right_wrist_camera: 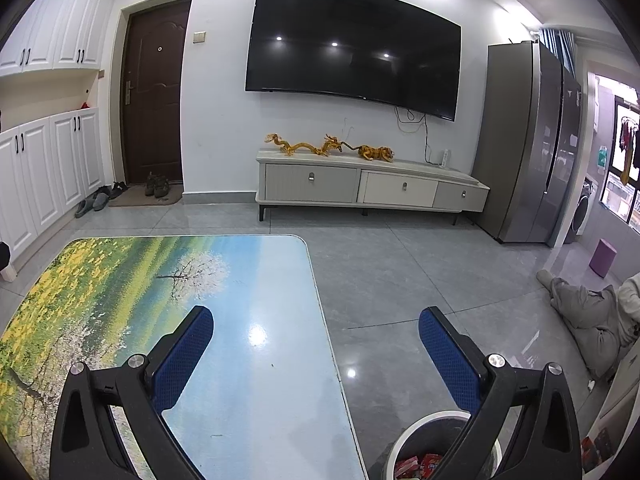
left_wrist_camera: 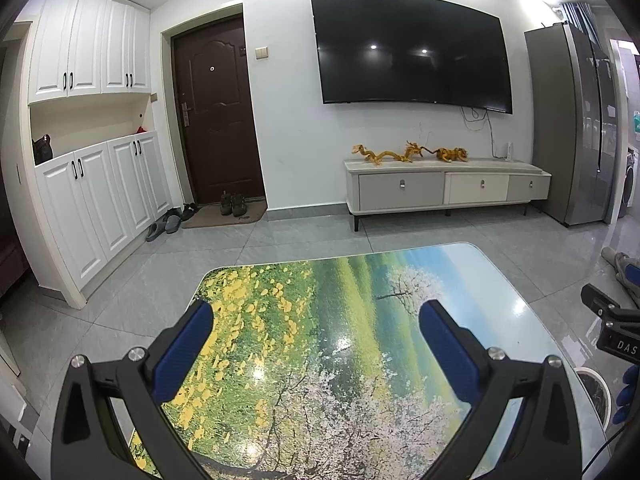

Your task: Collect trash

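Over glossy landscape-print tabletop (left_wrist_camera: 320, 320) | left gripper (left_wrist_camera: 316, 320) jaws wide, empty | right gripper (right_wrist_camera: 316, 322) jaws wide, empty | round white-rimmed bin (right_wrist_camera: 424, 436) holds red wrappers (right_wrist_camera: 420, 465)

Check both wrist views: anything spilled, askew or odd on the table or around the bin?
Nothing stands out. The table shows only its printed landscape top and light glare, no trash or spill. The bin stands upright on the floor beside it with red wrappers inside. Both the left gripper and right gripper have open, empty jaws.
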